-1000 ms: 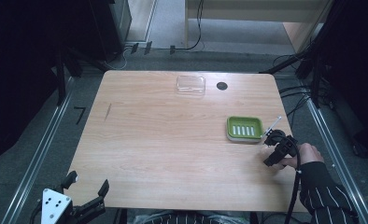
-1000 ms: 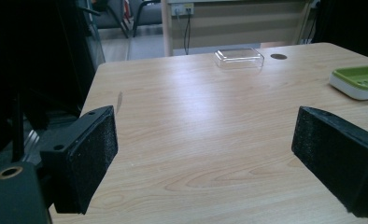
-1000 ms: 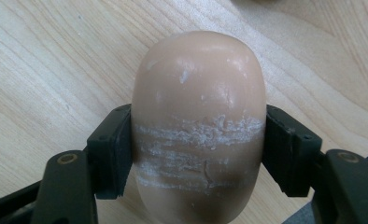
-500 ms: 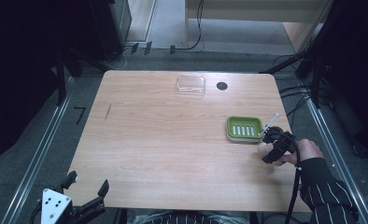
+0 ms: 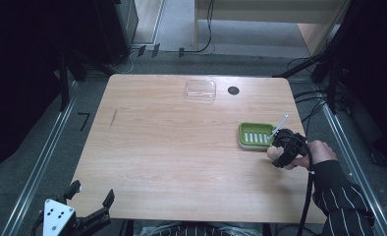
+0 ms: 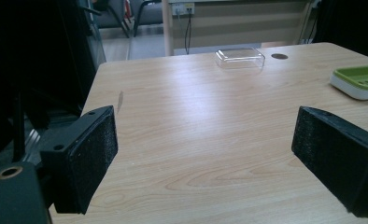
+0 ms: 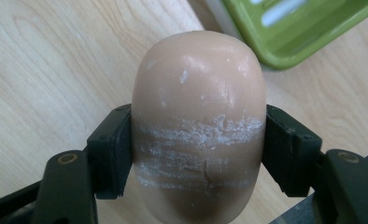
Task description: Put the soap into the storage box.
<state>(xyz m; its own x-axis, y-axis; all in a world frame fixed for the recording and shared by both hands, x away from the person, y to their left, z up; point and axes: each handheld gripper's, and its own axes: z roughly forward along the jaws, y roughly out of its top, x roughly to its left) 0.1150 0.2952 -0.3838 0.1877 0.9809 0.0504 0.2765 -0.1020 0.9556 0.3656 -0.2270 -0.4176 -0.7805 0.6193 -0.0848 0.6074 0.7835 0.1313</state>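
Note:
A tan oval bar of soap (image 7: pixel 198 126) sits clamped between the two black jaws of my right gripper (image 7: pixel 198 149), its surface scuffed white where the pads press. In the high view that gripper (image 5: pixel 280 156) hovers at the table's right side, just in front of a green slotted soap dish (image 5: pixel 256 133), whose corner also shows as the green dish (image 7: pixel 303 28). My left gripper (image 5: pixel 91 204) hangs below the table's front left corner, jaws wide apart. Its black pads (image 6: pixel 86 158) frame bare wood.
A clear plastic lid (image 5: pixel 201 90) lies at the table's far edge, also seen as the clear lid (image 6: pixel 239 58). A small dark hole (image 5: pixel 233 90) sits beside it. Cables run along the floor at right. The wooden table (image 5: pixel 172 147) is bare across its middle and left.
My right gripper with the soap has crept slightly closer to the green dish. The left gripper has stayed put.

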